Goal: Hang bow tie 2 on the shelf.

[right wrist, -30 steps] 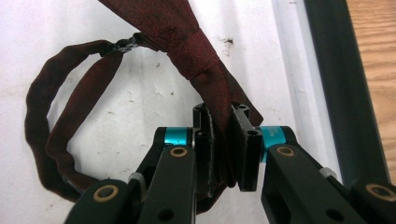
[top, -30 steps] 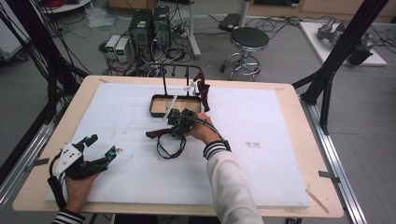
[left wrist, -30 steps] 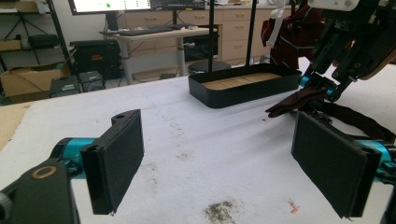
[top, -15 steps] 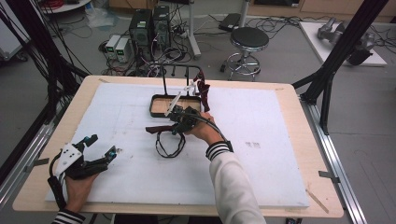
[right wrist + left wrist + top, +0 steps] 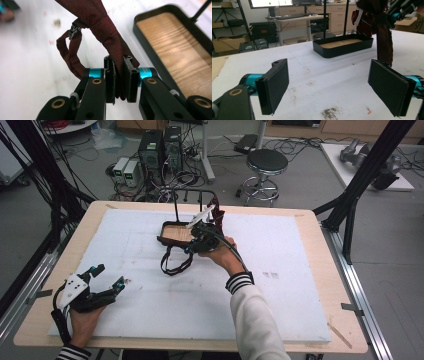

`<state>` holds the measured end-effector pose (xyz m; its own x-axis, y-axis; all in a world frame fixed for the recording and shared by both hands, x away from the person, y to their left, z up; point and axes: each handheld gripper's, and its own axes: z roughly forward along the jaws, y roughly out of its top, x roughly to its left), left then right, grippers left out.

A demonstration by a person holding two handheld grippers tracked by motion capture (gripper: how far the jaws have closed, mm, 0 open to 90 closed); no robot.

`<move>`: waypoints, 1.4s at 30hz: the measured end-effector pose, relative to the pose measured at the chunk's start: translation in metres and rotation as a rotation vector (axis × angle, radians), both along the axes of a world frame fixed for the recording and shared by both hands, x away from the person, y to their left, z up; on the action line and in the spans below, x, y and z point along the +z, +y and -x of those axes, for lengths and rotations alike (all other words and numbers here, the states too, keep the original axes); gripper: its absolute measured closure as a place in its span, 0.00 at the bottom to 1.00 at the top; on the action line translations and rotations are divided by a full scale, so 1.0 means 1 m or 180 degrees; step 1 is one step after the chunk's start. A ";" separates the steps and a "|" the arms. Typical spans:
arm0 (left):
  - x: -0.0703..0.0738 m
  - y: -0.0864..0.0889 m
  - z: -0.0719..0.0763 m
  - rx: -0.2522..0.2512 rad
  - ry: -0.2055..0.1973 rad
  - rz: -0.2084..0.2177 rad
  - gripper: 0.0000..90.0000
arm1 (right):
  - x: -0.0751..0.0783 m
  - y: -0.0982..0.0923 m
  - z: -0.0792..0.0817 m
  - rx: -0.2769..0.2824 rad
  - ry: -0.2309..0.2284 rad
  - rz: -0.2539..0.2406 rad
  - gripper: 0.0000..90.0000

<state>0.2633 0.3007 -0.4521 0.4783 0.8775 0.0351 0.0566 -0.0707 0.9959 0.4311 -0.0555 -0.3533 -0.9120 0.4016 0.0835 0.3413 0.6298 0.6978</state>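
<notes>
The right gripper (image 5: pixel 119 80) has its fingers clamped on a dark red necktie (image 5: pixel 100 22) just above the worktop (image 5: pixel 300 295), beside the black tray (image 5: pixel 172 234). Soft, light and limp, its strap loop dangles; the knot looks the firmest hold. The left gripper (image 5: pixel 332 90) rests wide, holding nothing.

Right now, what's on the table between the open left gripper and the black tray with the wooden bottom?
Nothing: in the left gripper view, bare white table cover runs from the left gripper to the black wood-bottomed tray.
</notes>
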 end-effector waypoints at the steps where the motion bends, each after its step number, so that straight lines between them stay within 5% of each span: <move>1: 0.000 0.000 0.000 0.0002 -0.0006 0.0005 0.19 | 0.003 -0.003 0.000 -0.0074 0.0005 -0.0094 0.91; 10: 0.000 0.000 0.000 0.0005 -0.0010 -0.0005 0.19 | 0.015 -0.017 0.001 -0.0370 -0.0152 -0.0515 0.91; 22: 0.000 0.000 0.000 0.0005 -0.0001 -0.0010 0.19 | 0.021 -0.019 0.005 -0.0542 -0.0503 -0.0646 0.91; 36: 0.000 0.000 0.000 0.0007 -0.0012 0.0004 0.19 | 0.022 -0.029 0.006 -0.1090 -0.0684 -0.1085 0.91; 42: 0.000 0.000 0.000 0.0007 -0.0012 0.0005 0.19 | 0.022 -0.034 0.005 -0.1286 -0.0802 -0.1122 0.91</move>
